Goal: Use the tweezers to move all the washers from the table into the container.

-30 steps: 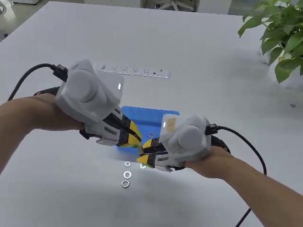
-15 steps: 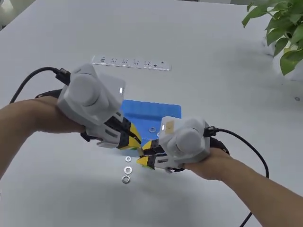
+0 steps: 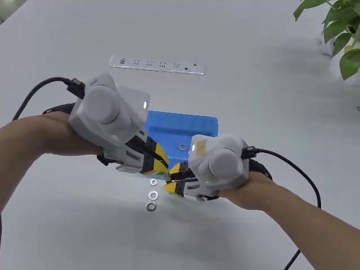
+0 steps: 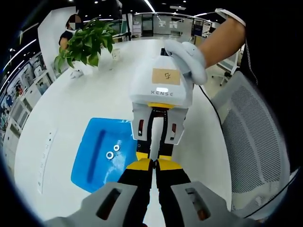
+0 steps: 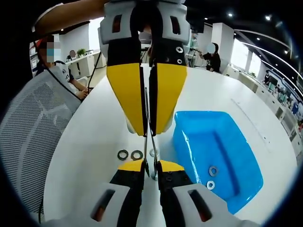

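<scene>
Yellow-tipped, the left hand-held gripper [image 4: 155, 163] and right hand-held gripper [image 5: 150, 166] both pinch thin tweezers [image 5: 150, 150] beside the blue container [image 5: 225, 137].

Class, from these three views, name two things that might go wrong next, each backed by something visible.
1. The left gripper and right gripper both pinch the thin tweezers, which may twist or slip between them.
2. Three washers lie close together on the table; a pick may knock a neighbour away.

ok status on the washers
left gripper and right gripper shut on tweezers. three washers on table, two in blue container. power strip beyond container, clear.
</scene>
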Action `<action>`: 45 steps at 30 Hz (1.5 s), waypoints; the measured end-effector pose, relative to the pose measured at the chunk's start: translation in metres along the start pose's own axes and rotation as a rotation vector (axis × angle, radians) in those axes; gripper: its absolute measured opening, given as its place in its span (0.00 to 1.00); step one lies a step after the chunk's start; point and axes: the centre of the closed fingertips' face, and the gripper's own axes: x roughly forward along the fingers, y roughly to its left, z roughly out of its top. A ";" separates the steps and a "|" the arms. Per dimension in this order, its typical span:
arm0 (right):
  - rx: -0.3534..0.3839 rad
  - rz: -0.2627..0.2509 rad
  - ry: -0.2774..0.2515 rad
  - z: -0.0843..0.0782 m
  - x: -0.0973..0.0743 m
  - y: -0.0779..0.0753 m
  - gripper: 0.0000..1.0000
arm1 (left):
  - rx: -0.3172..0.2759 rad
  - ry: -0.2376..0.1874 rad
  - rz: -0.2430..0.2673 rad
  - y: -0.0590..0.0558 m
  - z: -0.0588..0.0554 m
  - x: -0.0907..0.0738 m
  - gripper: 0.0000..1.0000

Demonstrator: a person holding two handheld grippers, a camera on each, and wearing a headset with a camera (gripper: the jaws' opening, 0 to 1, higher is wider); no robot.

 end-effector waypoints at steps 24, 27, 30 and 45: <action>0.024 -0.001 0.003 -0.002 0.000 -0.001 0.10 | 0.000 -0.014 0.003 0.004 0.003 0.002 0.06; 0.026 -0.001 0.003 -0.002 0.000 -0.002 0.10 | 0.001 -0.015 0.003 0.004 0.003 0.003 0.06; 0.024 0.000 0.004 -0.002 0.000 -0.002 0.10 | 0.002 -0.014 0.002 0.004 0.004 0.003 0.06; 0.015 0.003 0.004 0.002 -0.003 0.001 0.10 | 0.007 -0.009 0.000 0.001 0.006 -0.001 0.06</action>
